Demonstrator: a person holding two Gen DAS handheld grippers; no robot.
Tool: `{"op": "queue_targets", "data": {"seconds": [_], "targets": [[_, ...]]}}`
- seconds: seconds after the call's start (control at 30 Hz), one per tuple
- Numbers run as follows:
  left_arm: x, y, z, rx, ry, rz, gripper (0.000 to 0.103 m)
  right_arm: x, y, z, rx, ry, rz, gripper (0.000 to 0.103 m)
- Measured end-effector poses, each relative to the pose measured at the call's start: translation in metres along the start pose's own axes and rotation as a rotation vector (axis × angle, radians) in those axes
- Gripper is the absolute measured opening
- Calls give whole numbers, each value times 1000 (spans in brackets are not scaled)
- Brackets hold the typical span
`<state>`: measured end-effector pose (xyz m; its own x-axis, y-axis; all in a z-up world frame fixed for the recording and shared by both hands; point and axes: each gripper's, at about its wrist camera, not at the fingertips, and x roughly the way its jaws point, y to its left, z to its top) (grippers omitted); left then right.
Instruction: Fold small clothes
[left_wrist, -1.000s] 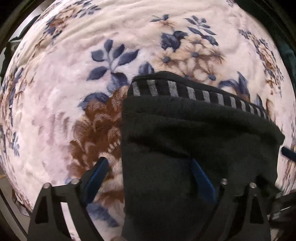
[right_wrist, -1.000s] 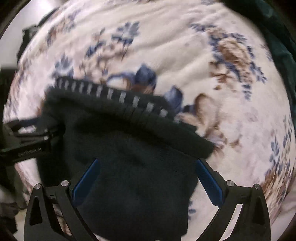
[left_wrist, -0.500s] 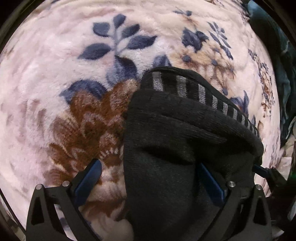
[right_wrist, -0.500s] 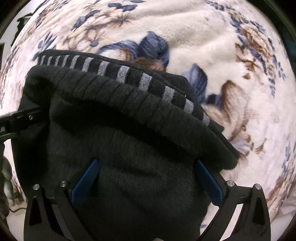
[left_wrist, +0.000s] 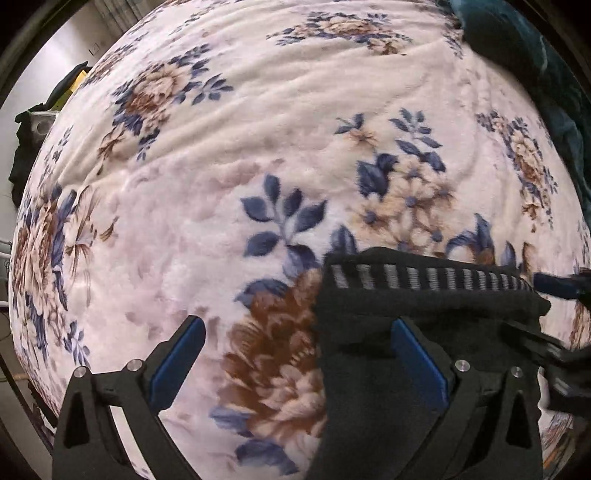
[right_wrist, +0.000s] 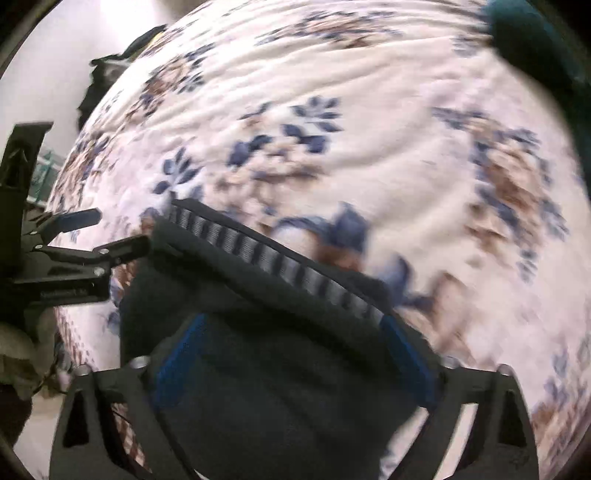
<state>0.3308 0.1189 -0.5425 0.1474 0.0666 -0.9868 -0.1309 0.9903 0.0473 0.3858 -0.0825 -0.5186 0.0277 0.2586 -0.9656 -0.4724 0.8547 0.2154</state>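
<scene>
A black knitted garment (left_wrist: 424, 369), edged at its far side with a grey-and-black striped band (left_wrist: 424, 278), is being seen lying folded on a floral blanket (left_wrist: 258, 129). In the left wrist view it is filling the area from 3 to 6 o'clock; in the right wrist view (right_wrist: 277, 369) it is occupying the lower centre, with the striped band (right_wrist: 280, 262) running diagonally from 10 toward 4 o'clock.

The left tool (left_wrist: 295, 354) is being held with its fingers spread wide apart, nothing being clamped; its left finger (left_wrist: 177, 362) is shown over bare blanket, while its right finger (left_wrist: 417, 362) is lying against the dark knit. The right tool (right_wrist: 291, 354) is likewise being held spread, with both blue pads at the garment's sides and the cloth lying between them unpinched. The right wrist view is blurred.

The left tool is also being seen at 9 o'clock in the right wrist view (right_wrist: 85, 236), just beside the garment's corner. A dark teal cloth (left_wrist: 535, 55) is lying at 1 o'clock at the blanket's edge.
</scene>
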Motion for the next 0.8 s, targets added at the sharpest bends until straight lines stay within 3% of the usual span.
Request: {"op": "queue_targets", "data": {"seconds": [0.03, 0.07, 0.2, 0.23, 0.43, 0.5, 0.57, 0.63, 0.73, 0.8], "targets": [[-4, -5, 9, -4, -3, 5, 102, 16, 5, 9, -33, 25, 8, 63], [-9, -3, 10, -8, -6, 10, 102, 26, 15, 13, -51, 48, 8, 55], [-7, 20, 9, -18, -7, -24, 102, 53, 39, 22, -144, 67, 1, 9], [-10, 18, 8, -11, -4, -41, 101, 48, 41, 24, -149, 49, 3, 6], [-17, -12, -1, 143, -12, -217, 93, 2, 15, 37, -21, -52, 38, 5], [-3, -25, 10, 205, 11, -253, 76, -1, 7, 39, 9, -40, 37, 5], [17, -32, 22, 213, 62, -303, 48, 9, 9, 41, 8, -4, 53, 5], [28, -36, 30, 218, 85, -342, 43, 17, 16, 44, -4, 4, 63, 5], [24, -39, 30, 279, 77, -358, 28, 22, 7, 41, 27, 23, 78, 6], [22, -37, 26, 287, 68, -369, 21, 32, 6, 38, 37, 70, 77, 15]]}}
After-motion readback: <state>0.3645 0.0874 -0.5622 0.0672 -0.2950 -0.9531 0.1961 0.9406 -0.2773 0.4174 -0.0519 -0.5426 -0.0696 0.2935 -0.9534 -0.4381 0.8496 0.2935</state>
